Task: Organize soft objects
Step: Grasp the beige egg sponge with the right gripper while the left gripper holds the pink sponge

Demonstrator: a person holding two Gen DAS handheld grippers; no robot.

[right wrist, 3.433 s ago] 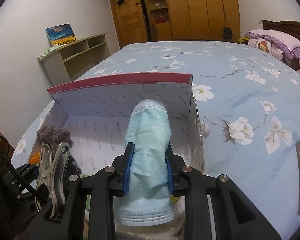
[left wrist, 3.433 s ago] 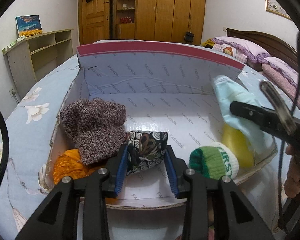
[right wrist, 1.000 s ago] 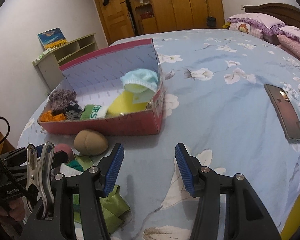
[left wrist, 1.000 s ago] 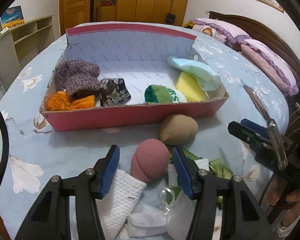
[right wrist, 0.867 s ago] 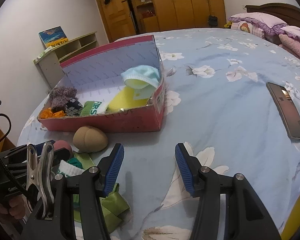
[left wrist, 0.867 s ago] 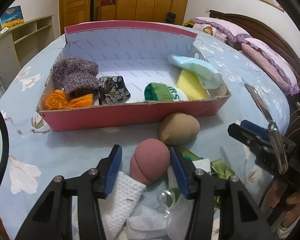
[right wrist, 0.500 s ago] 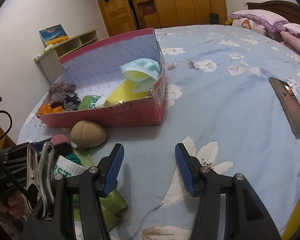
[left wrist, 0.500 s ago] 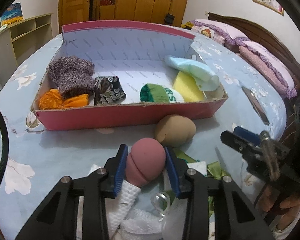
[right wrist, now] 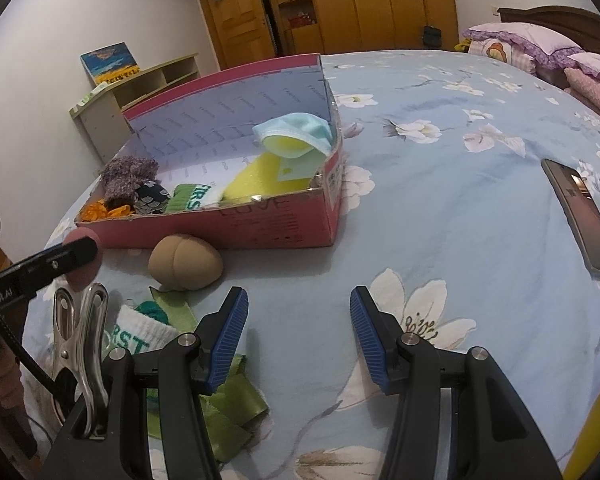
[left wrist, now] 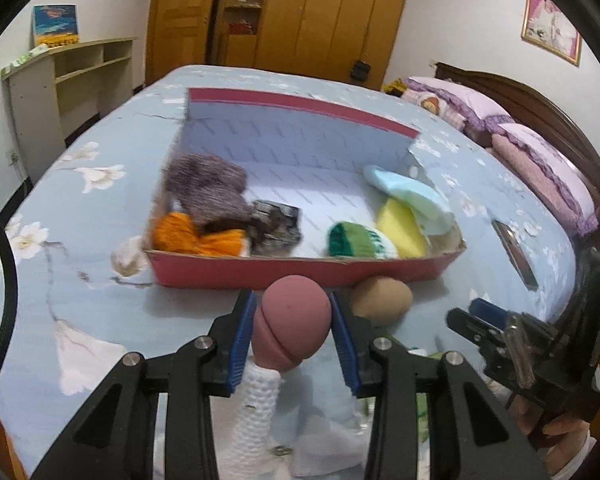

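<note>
The left tongs point(left wrist: 293, 322) are clamped on a dusty-pink makeup sponge point(left wrist: 294, 326), their blue pads having just closed against its sides, and the sponge is held clear of the bed point(right wrist: 452, 216) just in front of the red box's near wall. The right tongs point(right wrist: 299, 336) are held open with nothing between the pads, above bare bedspread. The surface is a bed covered in pale blue cloth printed with white flowers. A shallow red cardboard box point(left wrist: 300, 270), its taller back wall lined in pale lilac, is set on the bed, and inside it are seen an orange cloth point(left wrist: 192, 236), a mauve knitted piece point(left wrist: 210, 192), a dark patterned pouch point(left wrist: 278, 222), a rolled green-and-white sock point(left wrist: 358, 240), a yellow sponge point(left wrist: 400, 226) and a light blue face mask point(left wrist: 412, 196) draped over it. A tan makeup sponge point(right wrist: 185, 262) is left on the bedspread just outside the box's front wall. Nearer the tongs, a second green-and-white sock point(right wrist: 138, 334), green ribbon point(right wrist: 228, 408) and a white knitted cloth point(left wrist: 258, 404) are piled together. A phone point(right wrist: 582, 220) lies well apart on the right. Pink pillows point(left wrist: 540, 164) and a dark headboard are seen at the far right, wooden wardrobes point(left wrist: 300, 16) along the back wall, and a low open shelf unit point(left wrist: 68, 76) on the left. Wide open bedspread is left to the right of the box.
</note>
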